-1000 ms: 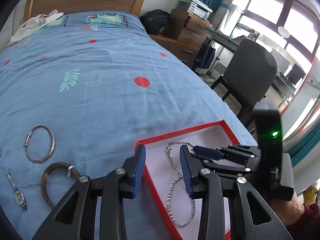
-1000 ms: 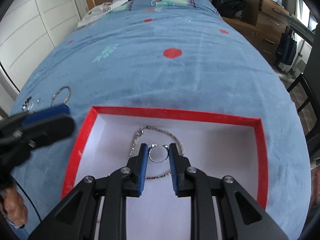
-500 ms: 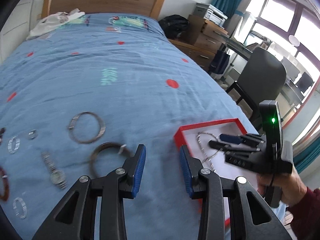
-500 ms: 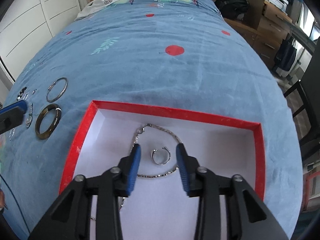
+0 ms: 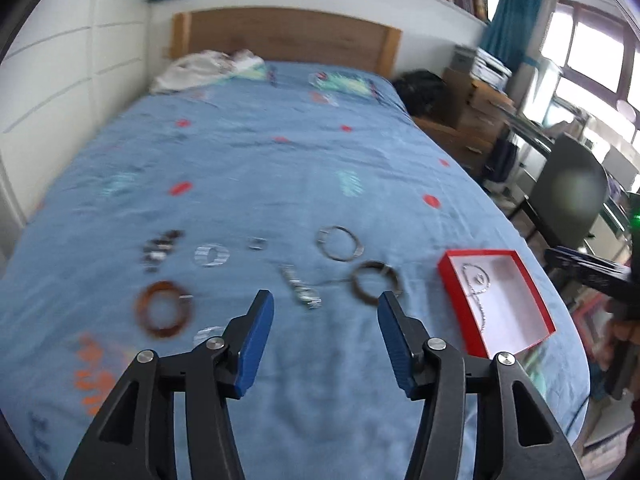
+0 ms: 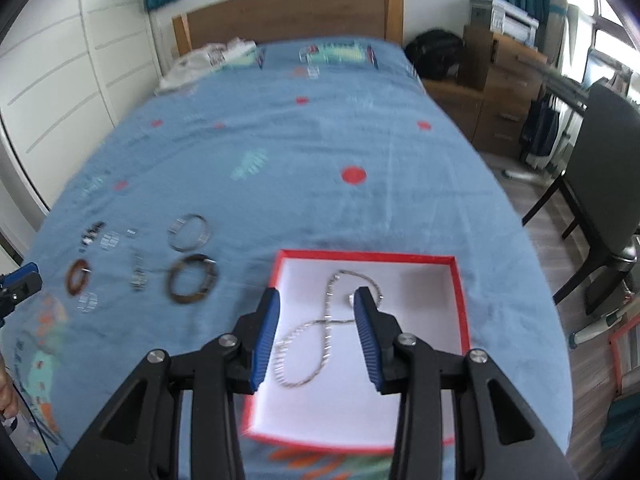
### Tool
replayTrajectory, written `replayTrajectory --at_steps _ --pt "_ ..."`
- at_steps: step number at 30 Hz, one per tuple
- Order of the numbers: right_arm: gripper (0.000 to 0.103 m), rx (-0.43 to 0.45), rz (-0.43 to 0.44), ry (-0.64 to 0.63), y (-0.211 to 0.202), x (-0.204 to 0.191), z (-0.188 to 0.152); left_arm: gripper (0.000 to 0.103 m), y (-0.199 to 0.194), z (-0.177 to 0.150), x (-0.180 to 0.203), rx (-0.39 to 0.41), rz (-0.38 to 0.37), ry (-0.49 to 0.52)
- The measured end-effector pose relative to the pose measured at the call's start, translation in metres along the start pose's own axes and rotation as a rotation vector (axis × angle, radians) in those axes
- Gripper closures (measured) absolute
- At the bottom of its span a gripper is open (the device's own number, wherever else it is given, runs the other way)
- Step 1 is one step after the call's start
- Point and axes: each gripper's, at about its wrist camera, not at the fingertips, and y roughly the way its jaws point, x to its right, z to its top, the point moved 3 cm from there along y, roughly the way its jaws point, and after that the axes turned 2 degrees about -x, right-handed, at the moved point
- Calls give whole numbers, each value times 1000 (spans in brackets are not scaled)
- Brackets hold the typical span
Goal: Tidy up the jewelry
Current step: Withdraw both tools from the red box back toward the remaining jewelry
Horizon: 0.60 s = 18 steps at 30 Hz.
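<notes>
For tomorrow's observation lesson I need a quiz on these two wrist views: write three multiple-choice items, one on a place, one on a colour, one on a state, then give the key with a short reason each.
1. Where does the silver chain necklace lie?
A. inside the red-rimmed box
B. on the blue bedspread beside the watch
C. on the pillow end of the bed

2. What colour are the pads on the gripper fingers?
A. red
B. blue
C. white

3. What is between the fingers of the left gripper?
A. the dark brown bangle
B. the wristwatch
C. nothing

Key: 1 A, the chain curls on the white floor of the red-rimmed box. 2 B, both pads are blue ribbed strips. 3 C, its jaws are opening with only bedspread showing between them; the wristwatch and dark brown bangle lie beyond.
</notes>
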Motion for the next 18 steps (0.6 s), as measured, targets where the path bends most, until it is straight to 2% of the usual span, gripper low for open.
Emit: replayTrajectory --at_steps 4,9,13,18 --pt "65 74 34 -21 -57 -33 -2 46 -55 -10 -33 45 80 -1" --pt "53 137 69 -54 -107 -80 -12 38 -109 -33 -73 76 155 -4" --pt "45 140 90 -58 -116 -112 -29 34 -123 -55 -99 75 187 -37" --pt "41 128 103 -47 -90 -131 -48 32 -104 -83 -119 45 192 -86"
